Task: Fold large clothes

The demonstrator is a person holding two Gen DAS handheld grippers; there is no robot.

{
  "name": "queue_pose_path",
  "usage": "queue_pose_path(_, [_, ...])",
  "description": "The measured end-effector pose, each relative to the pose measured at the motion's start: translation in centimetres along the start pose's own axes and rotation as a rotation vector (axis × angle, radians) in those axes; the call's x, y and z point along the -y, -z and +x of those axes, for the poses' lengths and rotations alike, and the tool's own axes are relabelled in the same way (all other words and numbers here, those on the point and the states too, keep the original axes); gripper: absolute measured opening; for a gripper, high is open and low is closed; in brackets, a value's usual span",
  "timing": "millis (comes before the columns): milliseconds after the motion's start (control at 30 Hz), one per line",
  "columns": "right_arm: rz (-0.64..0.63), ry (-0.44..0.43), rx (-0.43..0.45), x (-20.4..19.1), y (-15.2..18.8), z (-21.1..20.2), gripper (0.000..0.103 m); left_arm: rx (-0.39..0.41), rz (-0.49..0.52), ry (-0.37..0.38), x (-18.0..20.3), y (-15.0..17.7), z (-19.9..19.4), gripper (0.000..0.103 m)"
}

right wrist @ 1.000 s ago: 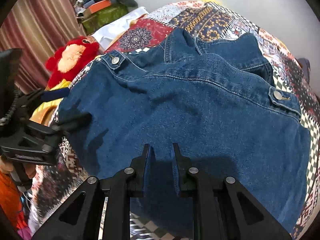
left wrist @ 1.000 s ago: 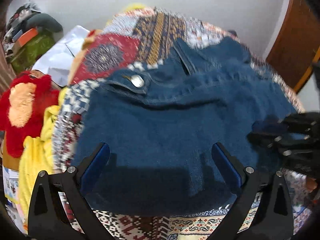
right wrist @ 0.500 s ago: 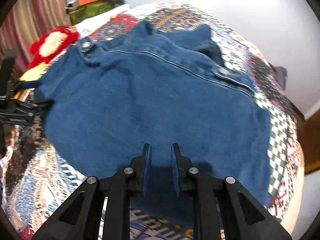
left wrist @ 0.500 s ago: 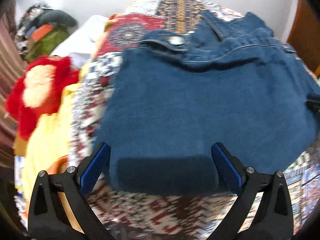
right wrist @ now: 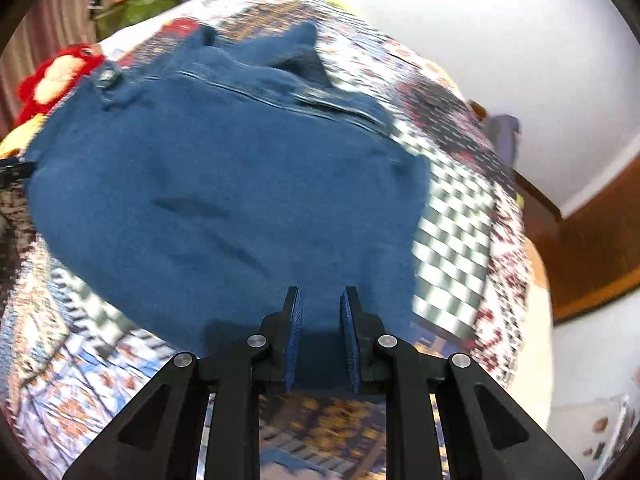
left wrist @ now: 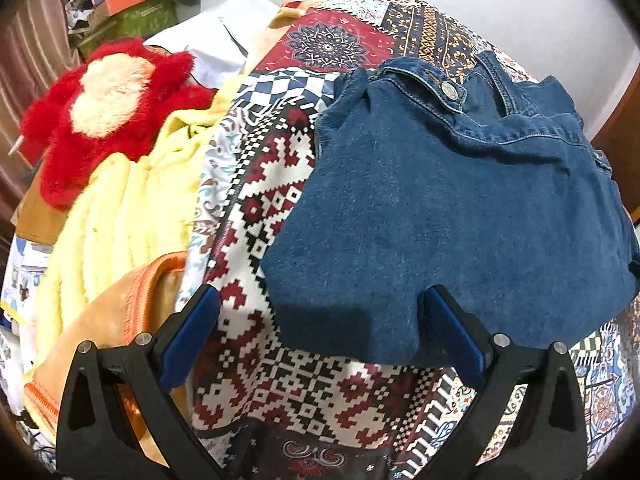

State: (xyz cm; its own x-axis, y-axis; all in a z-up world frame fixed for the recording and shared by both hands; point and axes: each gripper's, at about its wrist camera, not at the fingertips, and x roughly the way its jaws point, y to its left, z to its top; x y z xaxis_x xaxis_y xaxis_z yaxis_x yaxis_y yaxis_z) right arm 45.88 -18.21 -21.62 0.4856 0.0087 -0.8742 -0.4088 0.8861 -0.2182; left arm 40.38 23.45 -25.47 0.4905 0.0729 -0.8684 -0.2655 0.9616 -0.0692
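Observation:
A folded blue denim jacket (left wrist: 448, 208) lies on a patchwork quilt (left wrist: 276, 184) on the bed. My left gripper (left wrist: 320, 332) is wide open and empty, with its fingers either side of the jacket's near left corner. In the blurred right wrist view the jacket (right wrist: 224, 184) fills the middle. My right gripper (right wrist: 320, 320) has its jaws a narrow gap apart at the jacket's near edge, with denim between them. Whether the pads press the cloth does not show.
A red and cream plush toy (left wrist: 108, 100), a yellow garment (left wrist: 116, 220) and an orange cloth (left wrist: 120, 312) lie left of the jacket. White fabric (left wrist: 224, 36) and a green box (left wrist: 132, 16) sit at the back left. A wooden door (right wrist: 592, 248) stands at right.
Both cameras have pulled back and swung, so the jacket sits further right in the left view. The right jaws have opened slightly. The left gripper stays open.

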Motion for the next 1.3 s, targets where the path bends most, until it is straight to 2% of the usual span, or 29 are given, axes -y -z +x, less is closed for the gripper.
queue_pose_path(133, [0.068,-0.010,-0.032,2.6,1.5,0.3,0.015,0.004,0.012,-0.060,-0.3,0.9,-0.5,0.103])
queue_pose_path(233, [0.091,0.032,-0.052,3.8,2.5,0.2,0.016,-0.003,-0.001,-0.074,-0.8,1.8,-1.3,0.103])
queue_pose_path(333, [0.143,-0.007,-0.060,4.5,2.8,-0.3,0.016,0.009,-0.024,-0.068,-1.1,2.6,-2.7,0.103])
queue_pose_path(400, [0.159,-0.017,-0.060,4.5,2.5,-0.7,0.016,0.029,-0.061,-0.021,-1.3,3.0,-3.9,0.103])
queue_pose_path(433, [0.163,-0.030,-0.050,4.4,2.3,-1.1,0.016,0.033,-0.098,0.026,-1.4,3.2,-4.4,0.103])
queue_pose_path(567, [0.182,-0.145,0.004,3.1,0.9,-2.6,0.016,0.000,-0.234,0.264,-1.5,3.7,-4.3,0.103])
queue_pose_path(733, [0.173,-0.299,0.048,-0.2,-1.3,-3.4,0.016,-0.071,-0.346,0.429,-0.3,4.7,-1.7,0.103])
queue_pose_path(867, [0.171,-0.395,0.031,-2.8,-2.5,-2.2,0.016,-0.156,-0.444,0.537,0.9,5.3,1.1,0.103])
queue_pose_path(1000, [0.145,-0.435,-0.023,-5.2,-3.1,0.3,0.016,-0.154,-0.501,0.589,1.8,4.9,3.0,0.103])
queue_pose_path(1133, [0.115,-0.413,-0.002,-6.2,-3.2,1.3,0.016,-0.084,-0.590,0.622,1.7,3.9,3.8,0.103])
queue_pose_path(1300, [0.152,-0.466,-0.018,-5.4,-3.3,1.7,0.016,0.000,-0.718,0.666,0.5,3.3,5.0,0.102])
